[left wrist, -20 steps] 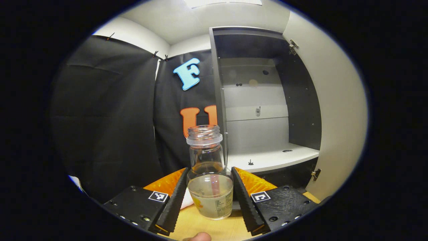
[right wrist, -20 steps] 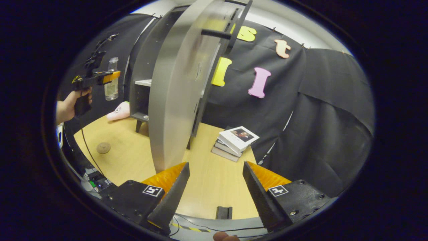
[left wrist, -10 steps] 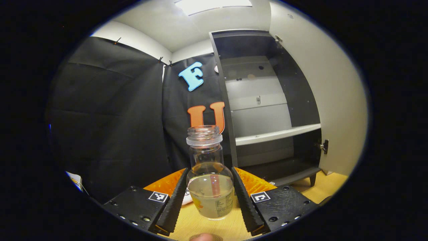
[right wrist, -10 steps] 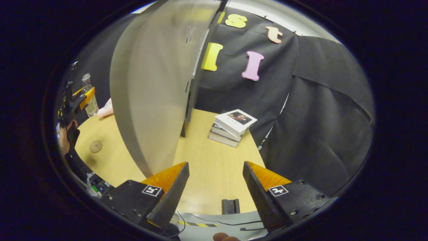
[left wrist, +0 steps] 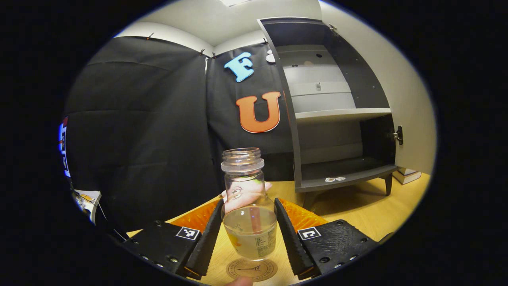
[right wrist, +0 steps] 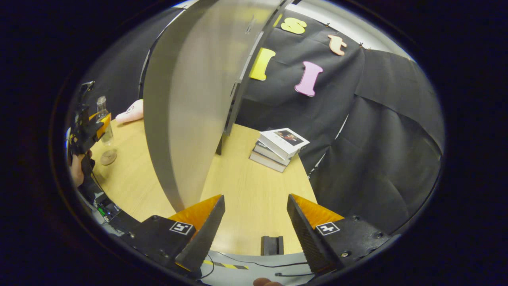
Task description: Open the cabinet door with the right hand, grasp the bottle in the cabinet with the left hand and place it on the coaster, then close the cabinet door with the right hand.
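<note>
My left gripper [left wrist: 249,242] is shut on a clear glass bottle [left wrist: 248,206] with no cap and some pale liquid in it. It hangs upright just above a round brown coaster [left wrist: 251,269] on the wooden table. The grey cabinet [left wrist: 337,115] stands open behind, its shelves bare. In the right gripper view the open cabinet door [right wrist: 190,103] fills the left middle, and my right gripper [right wrist: 254,234] stands open near the table's front edge, touching nothing. Far left there, the left gripper [right wrist: 89,129] holds the bottle [right wrist: 103,119] above the coaster [right wrist: 108,157].
A pink soft toy [right wrist: 131,112] lies on the table behind the bottle. A stack of books [right wrist: 278,149] sits to the right of the cabinet. A small black block [right wrist: 272,245] and cables lie at the table's front edge.
The left gripper has carried the bottle out of the cabinet and down, and the coaster has come into sight under it. The right gripper has shifted slightly and stays open.
</note>
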Demonstrator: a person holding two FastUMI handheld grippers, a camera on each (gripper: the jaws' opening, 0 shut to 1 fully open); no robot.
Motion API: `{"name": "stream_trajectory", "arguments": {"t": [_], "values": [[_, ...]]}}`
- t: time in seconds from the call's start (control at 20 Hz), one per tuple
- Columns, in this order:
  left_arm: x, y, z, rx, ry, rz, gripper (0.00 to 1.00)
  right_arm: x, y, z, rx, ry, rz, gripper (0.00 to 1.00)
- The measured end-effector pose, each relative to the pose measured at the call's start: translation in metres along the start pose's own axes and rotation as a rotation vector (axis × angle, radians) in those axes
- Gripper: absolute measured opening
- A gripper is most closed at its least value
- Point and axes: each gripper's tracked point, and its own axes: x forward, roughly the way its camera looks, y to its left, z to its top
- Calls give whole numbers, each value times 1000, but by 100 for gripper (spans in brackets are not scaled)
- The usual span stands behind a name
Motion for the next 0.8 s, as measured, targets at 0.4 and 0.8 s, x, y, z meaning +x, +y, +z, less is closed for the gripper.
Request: {"name": "stream_trajectory", "arguments": {"t": [0.4, 0.8], "values": [[-16, 5, -39, -13, 58, 29, 75, -6, -2, -4, 21, 28, -15, 98], [-27, 1, -63, -123, 139, -16, 92, -7, -1, -6, 45, 40, -36, 98]]}}
